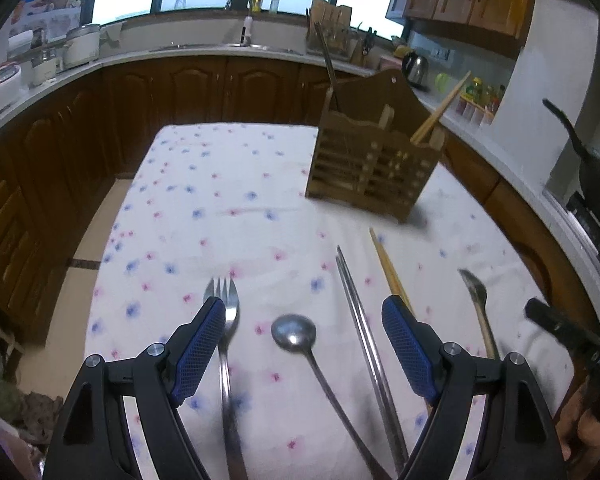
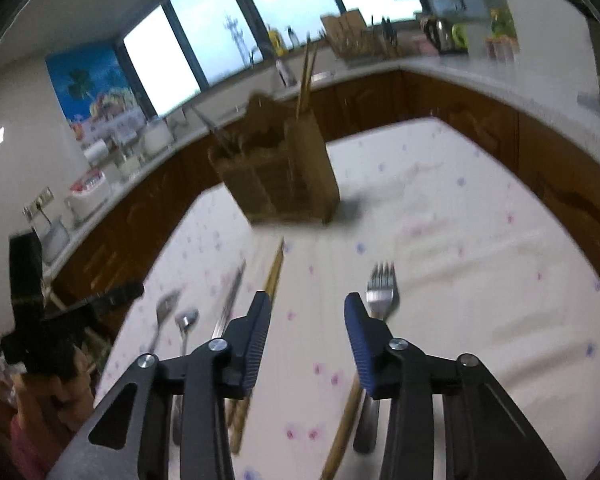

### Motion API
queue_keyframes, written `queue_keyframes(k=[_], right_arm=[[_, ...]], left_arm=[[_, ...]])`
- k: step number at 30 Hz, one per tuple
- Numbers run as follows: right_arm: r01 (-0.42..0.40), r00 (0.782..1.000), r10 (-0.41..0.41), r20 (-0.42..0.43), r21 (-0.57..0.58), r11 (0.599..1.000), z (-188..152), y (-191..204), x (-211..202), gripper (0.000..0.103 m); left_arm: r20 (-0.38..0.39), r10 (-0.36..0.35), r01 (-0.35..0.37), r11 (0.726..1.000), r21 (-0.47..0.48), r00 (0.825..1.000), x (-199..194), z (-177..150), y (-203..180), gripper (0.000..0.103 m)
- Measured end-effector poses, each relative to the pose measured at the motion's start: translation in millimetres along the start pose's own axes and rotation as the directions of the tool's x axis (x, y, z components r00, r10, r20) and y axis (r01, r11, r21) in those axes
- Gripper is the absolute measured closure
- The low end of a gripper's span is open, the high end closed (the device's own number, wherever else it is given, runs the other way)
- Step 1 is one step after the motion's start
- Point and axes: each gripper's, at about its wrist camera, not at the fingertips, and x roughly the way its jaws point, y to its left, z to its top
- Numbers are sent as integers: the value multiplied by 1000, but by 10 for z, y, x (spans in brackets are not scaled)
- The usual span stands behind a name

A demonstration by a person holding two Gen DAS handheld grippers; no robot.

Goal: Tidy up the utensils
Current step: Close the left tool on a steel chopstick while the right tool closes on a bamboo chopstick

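Hovering over utensils laid out on the table, both tongs empty.

Left tongs (image 1: 304, 312) gape wide above the spoon (image 1: 294, 334); right tongs (image 2: 306, 306) stand narrower, gripping nothing, beside the fork (image 2: 382, 292). Farther back stands the wooden holder (image 1: 374, 164).

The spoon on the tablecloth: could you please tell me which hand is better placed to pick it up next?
Left, probably. The spoon has its bowl between the fingers of the open left gripper. From the right gripper it sits well off to the side, beyond the metal chopsticks.
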Motion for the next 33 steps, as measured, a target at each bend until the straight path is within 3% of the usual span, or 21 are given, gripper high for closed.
queue_keyframes(k=[10,17,23,30,33], right_arm=[[80,983,-78,-165,2,997,-230,-127,432,66],[82,981,-81,-175,-3,997,-195,-216,532,67],[86,979,-87,-183,-18,996,-91,-226,660,79],[66,981,-66,-185,-8,998,-10,-248,755,79],[57,981,-56,-185,-1,998,7,-258,768,79]], left_arm=[[-48,13,-11,999,37,999,170,-12,-132,23],[-113,38,-30,997,70,993,460,20,-198,24],[-156,73,-56,992,112,985,772,128,-310,34],[-200,117,-86,984,156,973,1139,214,-416,43],[-187,120,-89,982,167,975,1199,215,-439,41]])
